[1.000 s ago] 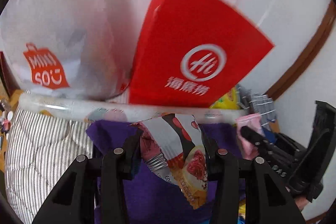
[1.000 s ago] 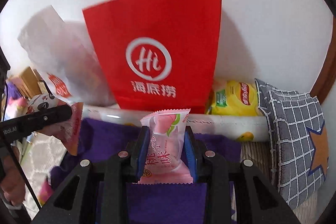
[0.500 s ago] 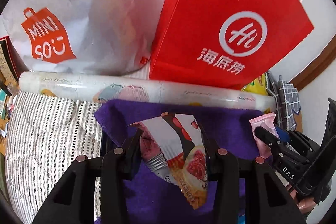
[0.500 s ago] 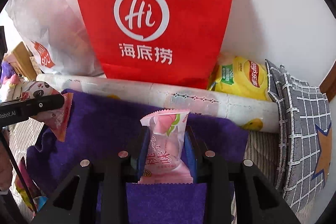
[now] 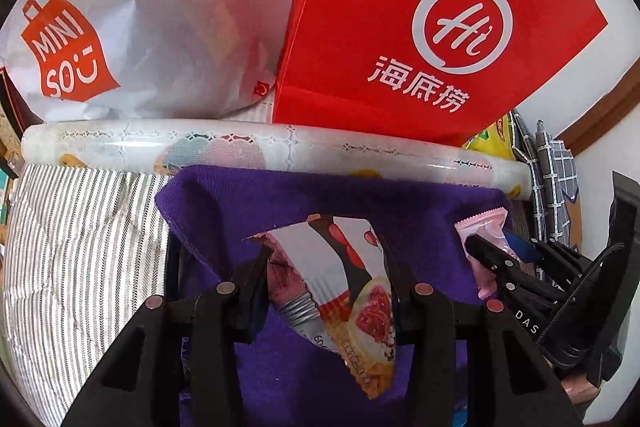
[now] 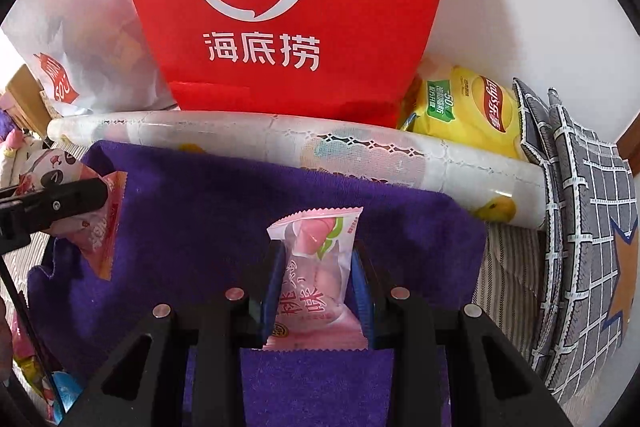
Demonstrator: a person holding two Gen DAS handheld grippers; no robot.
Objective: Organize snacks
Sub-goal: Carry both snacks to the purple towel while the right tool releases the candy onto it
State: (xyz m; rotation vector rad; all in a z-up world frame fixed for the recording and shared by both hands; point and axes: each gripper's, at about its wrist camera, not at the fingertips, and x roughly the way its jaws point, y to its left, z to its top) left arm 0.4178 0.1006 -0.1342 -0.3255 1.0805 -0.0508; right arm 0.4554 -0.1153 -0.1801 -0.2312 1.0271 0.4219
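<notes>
My left gripper is shut on a white and red strawberry snack packet, held above a purple cloth. My right gripper is shut on a pink peach snack packet above the same purple cloth. The right gripper with its pink packet shows at the right of the left wrist view. The left gripper with its packet shows at the left of the right wrist view. A red paper bag stands behind the cloth.
A white MINISO bag stands left of the red bag. A rolled printed sheet lies along the cloth's far edge. A yellow Lay's chip bag and grey checked cushions are at the right. Striped bedding lies at the left.
Both grippers have tilted downward and moved forward over the purple cloth, so the bags stand higher and larger in view. Both keep hold of their packets.
</notes>
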